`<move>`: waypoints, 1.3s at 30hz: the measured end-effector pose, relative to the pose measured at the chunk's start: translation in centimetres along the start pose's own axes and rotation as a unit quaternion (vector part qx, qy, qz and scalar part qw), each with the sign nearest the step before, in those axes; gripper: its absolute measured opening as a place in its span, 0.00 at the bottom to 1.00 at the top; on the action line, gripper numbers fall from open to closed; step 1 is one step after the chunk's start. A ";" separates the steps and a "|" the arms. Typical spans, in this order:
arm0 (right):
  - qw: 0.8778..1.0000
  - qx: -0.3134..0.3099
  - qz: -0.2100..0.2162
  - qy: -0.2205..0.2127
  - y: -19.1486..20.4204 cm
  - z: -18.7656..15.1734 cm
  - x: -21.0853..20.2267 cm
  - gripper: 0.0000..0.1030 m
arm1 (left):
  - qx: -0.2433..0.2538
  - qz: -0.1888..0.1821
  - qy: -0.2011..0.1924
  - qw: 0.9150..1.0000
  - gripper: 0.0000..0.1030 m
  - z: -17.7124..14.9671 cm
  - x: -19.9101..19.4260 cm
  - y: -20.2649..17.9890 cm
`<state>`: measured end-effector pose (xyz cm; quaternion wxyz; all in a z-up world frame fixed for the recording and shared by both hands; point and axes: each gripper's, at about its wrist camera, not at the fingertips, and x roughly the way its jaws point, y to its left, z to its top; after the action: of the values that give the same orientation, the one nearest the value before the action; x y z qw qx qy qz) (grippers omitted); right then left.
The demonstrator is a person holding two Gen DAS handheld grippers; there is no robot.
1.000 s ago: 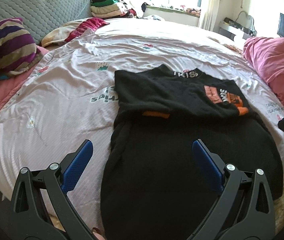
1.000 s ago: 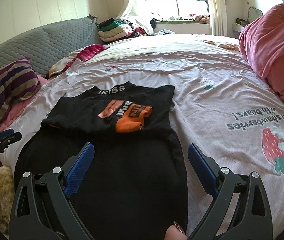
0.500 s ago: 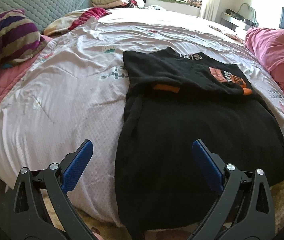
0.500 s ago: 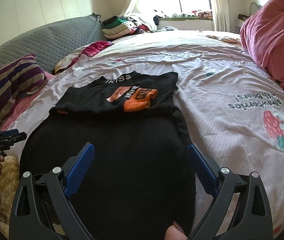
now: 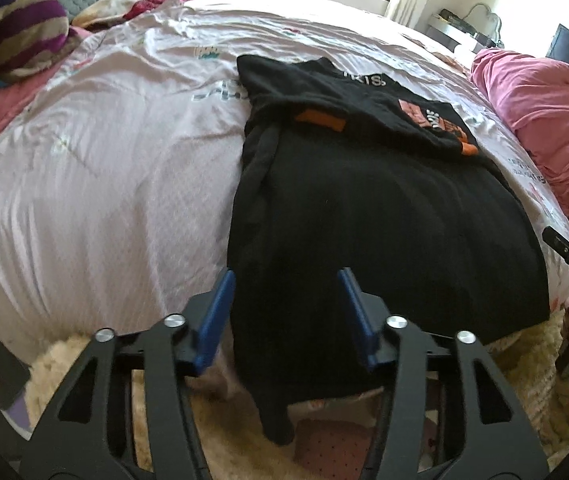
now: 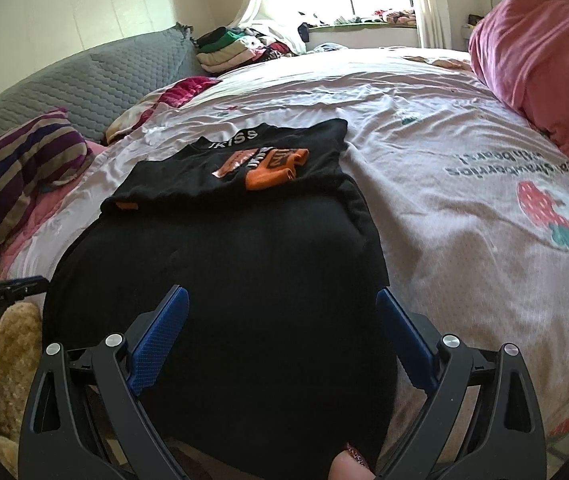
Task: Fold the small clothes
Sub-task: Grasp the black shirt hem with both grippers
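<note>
A black garment [image 5: 364, 208] lies flat on the pink bed sheet [image 5: 104, 160], its upper part folded down so that an orange and white print [image 6: 272, 168] faces up. Its lower hem hangs over the near edge of the bed. My left gripper [image 5: 286, 280] is at the hem's left corner, its jaws closing with black cloth between them; the blue pads [image 5: 220, 304] do not press on it. My right gripper [image 6: 280, 296] stands open over the garment's [image 6: 224, 260] lower right part. Each gripper shows at the edge of the other's view.
A striped pillow [image 5: 8, 36] and a grey quilted headboard [image 6: 84, 84] lie to the left. A pink quilt [image 6: 536, 60] is heaped at the right. Folded clothes [image 6: 228, 50] are stacked by the window. A fluffy cream rug [image 5: 220, 432] lies below the bed's edge.
Both grippers have drawn back and down toward the bed's near edge, so the hanging hem now shows. The left jaws have narrowed around the hem's corner. The right jaws stay wide.
</note>
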<state>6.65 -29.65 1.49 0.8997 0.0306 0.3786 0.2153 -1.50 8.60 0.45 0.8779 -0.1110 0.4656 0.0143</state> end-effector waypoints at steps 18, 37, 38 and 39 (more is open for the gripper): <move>0.998 -0.004 -0.008 0.055 0.6 -3.0 -1.3 0.91 | -0.023 -0.032 0.053 0.998 0.38 -4.0 1.1 1.3; 0.989 -0.009 -0.035 0.145 -2.4 -6.2 -3.3 0.65 | -0.030 -0.047 0.066 0.996 0.38 -5.3 2.5 1.2; 0.987 -0.010 -0.036 0.154 -2.4 -6.3 -3.1 0.63 | -0.029 -0.046 0.066 0.996 0.38 -5.4 2.4 1.2; 0.986 -0.009 -0.039 0.163 -2.5 -6.4 -2.8 0.59 | -0.029 -0.046 0.066 0.996 0.38 -5.4 2.4 1.2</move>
<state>1.38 -33.73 -1.77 0.8340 -0.0275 0.5191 0.1852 -4.66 8.51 -4.68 0.8414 -0.1583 0.5164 -0.0203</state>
